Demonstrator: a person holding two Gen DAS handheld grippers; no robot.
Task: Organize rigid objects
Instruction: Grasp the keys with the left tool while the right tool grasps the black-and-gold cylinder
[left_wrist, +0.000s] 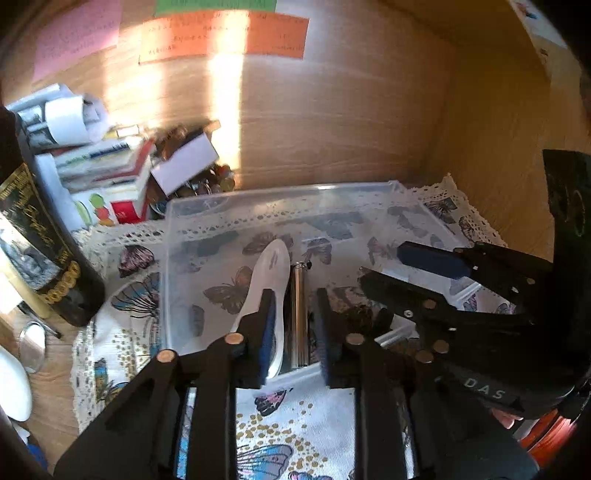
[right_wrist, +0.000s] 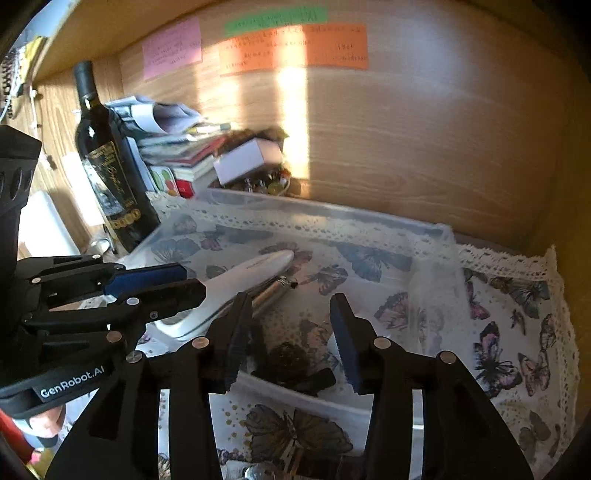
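Note:
A clear plastic bin (left_wrist: 192, 210) (right_wrist: 424, 236) stands on a butterfly-print cloth. Inside lie a white elongated plastic object (left_wrist: 269, 273) (right_wrist: 240, 280), a shiny metal cylinder (left_wrist: 297, 310) (right_wrist: 273, 290) beside it, and a dark object (right_wrist: 291, 363) near the front wall. My left gripper (left_wrist: 295, 332) (right_wrist: 173, 284) is open over the bin's front edge, fingers straddling the white object's end and the cylinder. My right gripper (right_wrist: 288, 339) (left_wrist: 384, 267) is open above the dark object and holds nothing.
A dark wine bottle (left_wrist: 40, 236) (right_wrist: 110, 170) stands left of the bin. Stacked books and papers (left_wrist: 99, 162) (right_wrist: 177, 147) and a small white box (left_wrist: 184, 162) (right_wrist: 251, 157) sit behind. Wooden walls (left_wrist: 332, 110) with sticky notes (right_wrist: 291, 48) close the back and right.

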